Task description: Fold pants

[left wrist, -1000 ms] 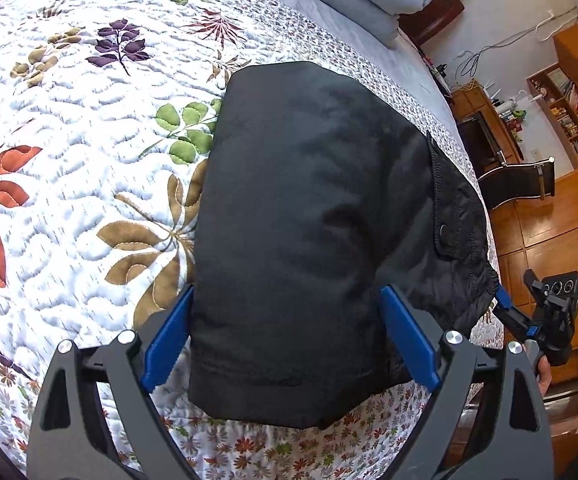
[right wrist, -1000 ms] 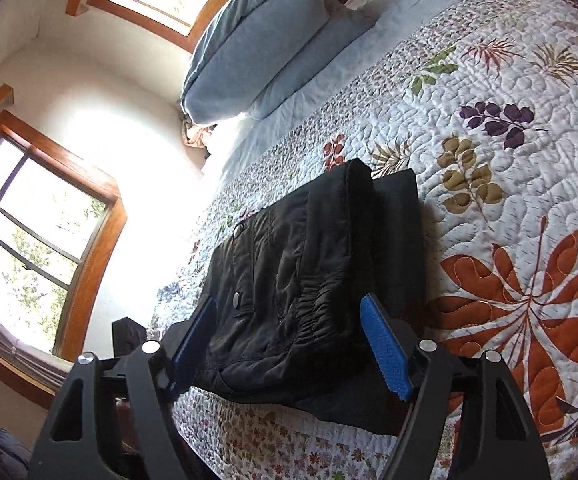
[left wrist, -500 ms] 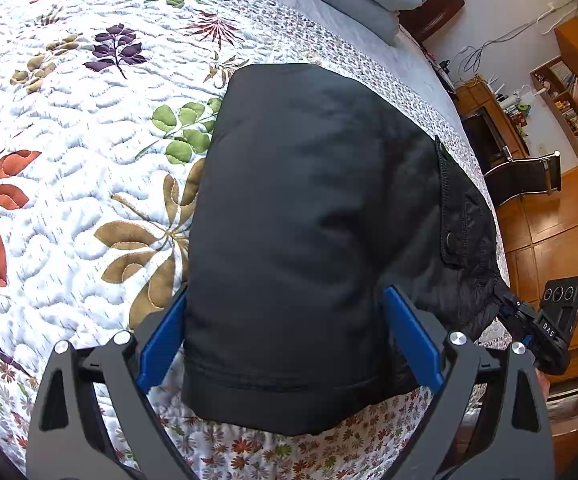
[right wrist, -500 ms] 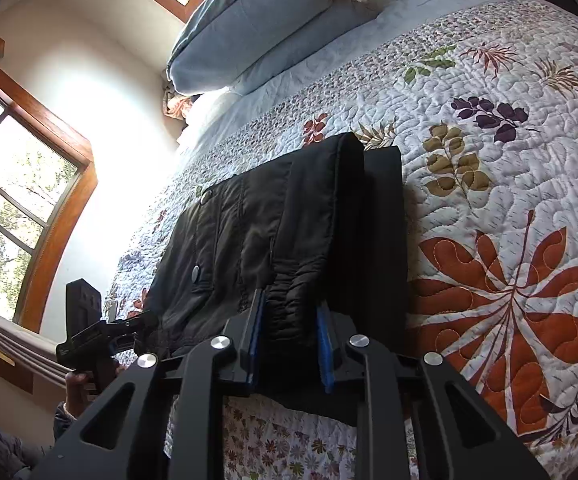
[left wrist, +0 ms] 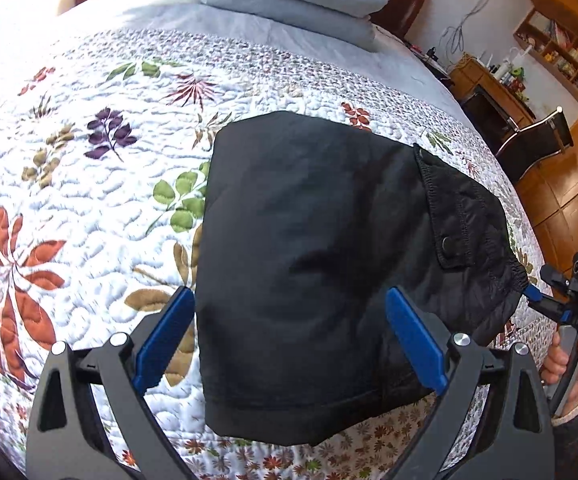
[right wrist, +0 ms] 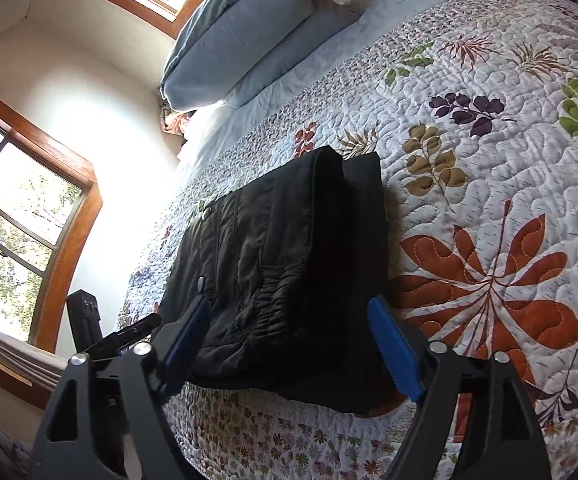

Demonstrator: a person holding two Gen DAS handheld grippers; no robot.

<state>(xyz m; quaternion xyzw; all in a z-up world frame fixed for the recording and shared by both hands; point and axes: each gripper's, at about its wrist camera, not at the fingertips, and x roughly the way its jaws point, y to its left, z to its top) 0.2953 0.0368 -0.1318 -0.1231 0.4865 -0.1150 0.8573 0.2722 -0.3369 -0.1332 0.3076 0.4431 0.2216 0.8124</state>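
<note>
Black folded pants (left wrist: 309, 220) lie on the flowered quilt (left wrist: 89, 220) near the bed's edge, with the pocket flap and elastic waistband on their right side. My left gripper (left wrist: 289, 294) hovers open above the near hem, its blue pads wide apart and touching nothing. In the right wrist view the pants (right wrist: 273, 240) form a thick stack. My right gripper (right wrist: 289, 303) has its jaws opening around the waistband end; the cloth sits between the pads, which do not press it. The right gripper (left wrist: 533, 294) also shows in the left wrist view, in a hand by the waistband.
Grey-blue pillows (right wrist: 241, 36) are stacked at the head of the bed. Wood-framed windows (right wrist: 9, 220) fill the wall beyond the bed's edge. A black chair (left wrist: 537, 140), wooden shelves (left wrist: 561, 48) and a cabinet stand on the wooden floor to the right.
My right gripper closed on the waistband end half a second ago and has since spread its jaws wide. My left gripper lifted and drew back, so more of the bed shows.
</note>
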